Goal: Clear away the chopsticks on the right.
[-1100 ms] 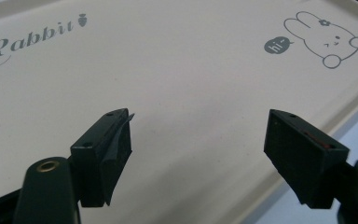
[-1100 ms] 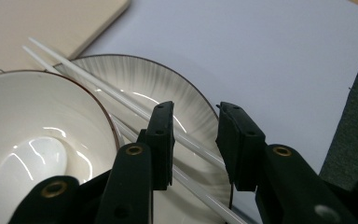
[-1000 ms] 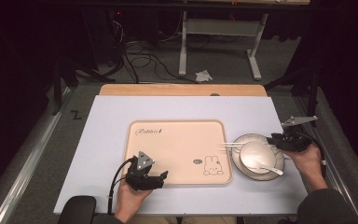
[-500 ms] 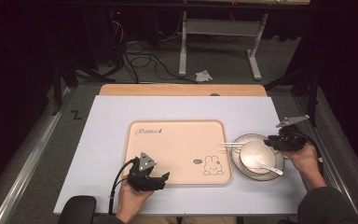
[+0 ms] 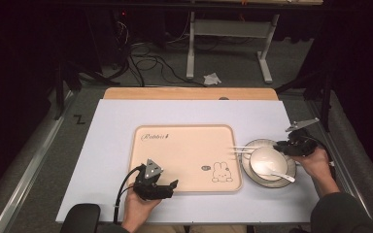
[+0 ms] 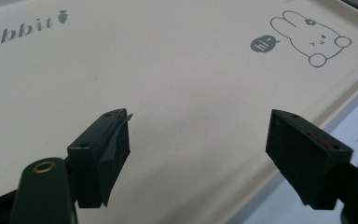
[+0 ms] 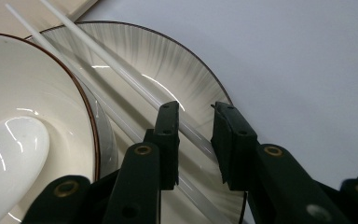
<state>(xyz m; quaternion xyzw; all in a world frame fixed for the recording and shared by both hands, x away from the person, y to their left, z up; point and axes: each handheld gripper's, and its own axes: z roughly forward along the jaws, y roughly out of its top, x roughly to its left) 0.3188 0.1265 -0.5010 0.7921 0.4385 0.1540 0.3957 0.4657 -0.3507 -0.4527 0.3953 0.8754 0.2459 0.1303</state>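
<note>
A white bowl point(image 5: 267, 160) with a white spoon point(image 5: 279, 174) in it stands on a ribbed plate point(image 5: 250, 174) to the right of a cream rabbit tray point(image 5: 184, 150). Two white chopsticks point(image 5: 245, 149) lie across the plate's far side. My right gripper point(image 5: 284, 145) is at the plate's right rim. Its jaws have just been closing, and in the right gripper view point(image 7: 196, 135) one chopstick point(image 7: 121, 70) runs between them with a gap on both sides. My left gripper point(image 5: 172, 187) hovers open over the tray's near edge point(image 6: 198, 149), with nothing between its jaws.
The tray and plate sit on a pale lavender table top point(image 5: 116, 126) with a wooden strip point(image 5: 189, 93) along its far edge. Beyond the table are cables and a metal stand point(image 5: 228, 34) on the dark floor.
The right hand has edged slightly toward the plate and its jaws look narrower. The left hand and the dishes have stayed put.
</note>
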